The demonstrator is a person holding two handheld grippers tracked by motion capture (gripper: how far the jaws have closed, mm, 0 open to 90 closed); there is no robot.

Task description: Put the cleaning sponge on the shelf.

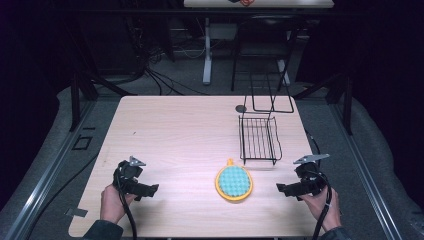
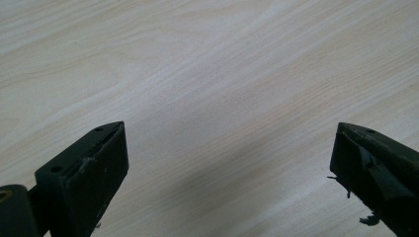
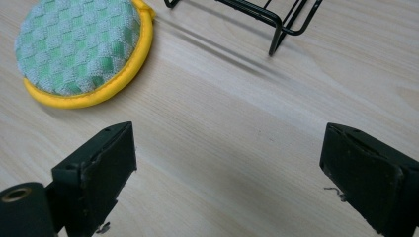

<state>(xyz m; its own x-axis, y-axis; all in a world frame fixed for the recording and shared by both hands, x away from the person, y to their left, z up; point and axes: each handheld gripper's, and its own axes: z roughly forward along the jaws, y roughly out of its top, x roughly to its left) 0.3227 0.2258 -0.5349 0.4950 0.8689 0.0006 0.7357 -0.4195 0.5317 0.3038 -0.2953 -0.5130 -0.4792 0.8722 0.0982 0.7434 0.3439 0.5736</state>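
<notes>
While both tools gape wide and empty, the round pot holder [image 1: 234, 183] is seen lying between the left tool [image 1: 150, 190] and the right tool [image 1: 281, 189], nearer the right, its loop pointed at the wire rack [image 1: 259, 140].

Pot holder [image 1: 233, 183] (yellow-rimmed) beside wire rack [image 1: 259, 139]

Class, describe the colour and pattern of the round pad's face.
Green and pale checks on the round pad, with a yellow rim; the right gripper view shows it best.

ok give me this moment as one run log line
left gripper: open, empty | right gripper: open, empty | round pad: flat on table, between grippers, untouched | wire rack: behind pad
</notes>
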